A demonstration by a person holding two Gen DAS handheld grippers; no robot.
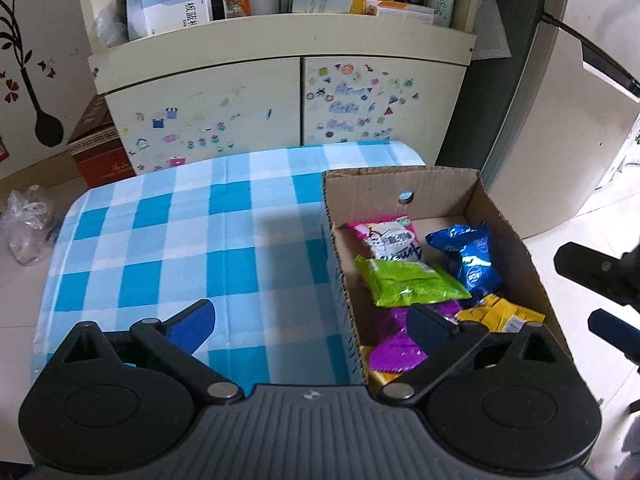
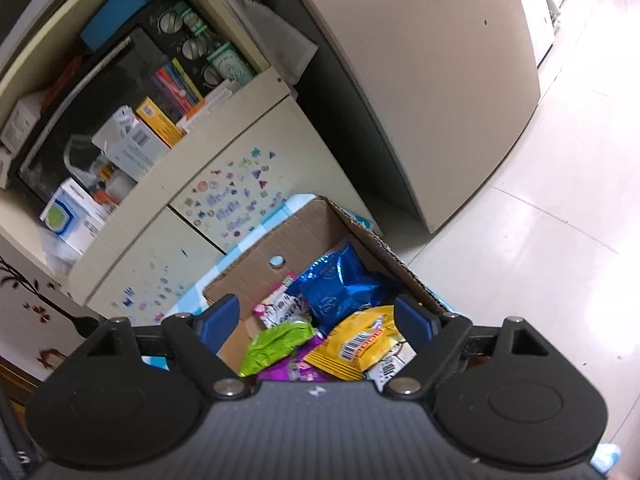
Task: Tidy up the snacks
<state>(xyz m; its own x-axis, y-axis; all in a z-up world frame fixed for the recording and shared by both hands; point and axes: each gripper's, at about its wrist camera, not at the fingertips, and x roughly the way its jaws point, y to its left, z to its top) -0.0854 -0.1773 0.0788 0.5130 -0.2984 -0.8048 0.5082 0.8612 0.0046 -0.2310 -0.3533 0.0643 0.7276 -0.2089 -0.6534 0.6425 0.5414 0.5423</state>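
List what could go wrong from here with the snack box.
1. The cardboard box appears to sit near the right edge of the checked tablecloth; a push from either gripper might shift it toward that edge.
2. The open left gripper straddles the box's near-left wall, so lowering it could snag the cardboard.
3. The packets are piled; the yellow packet could slide off when one is pulled.

blue-and-white checked tablecloth (image 1: pixel 168 240) under a plain brown corrugated cardboard box (image 1: pixel 400 184); inside it – a shiny blue foil packet (image 1: pixel 472 260), lime green packet (image 1: pixel 404 284), pink-and-white packet (image 1: pixel 384 236), yellow packet (image 2: pixel 360 344) – purple packet (image 1: pixel 396 348).
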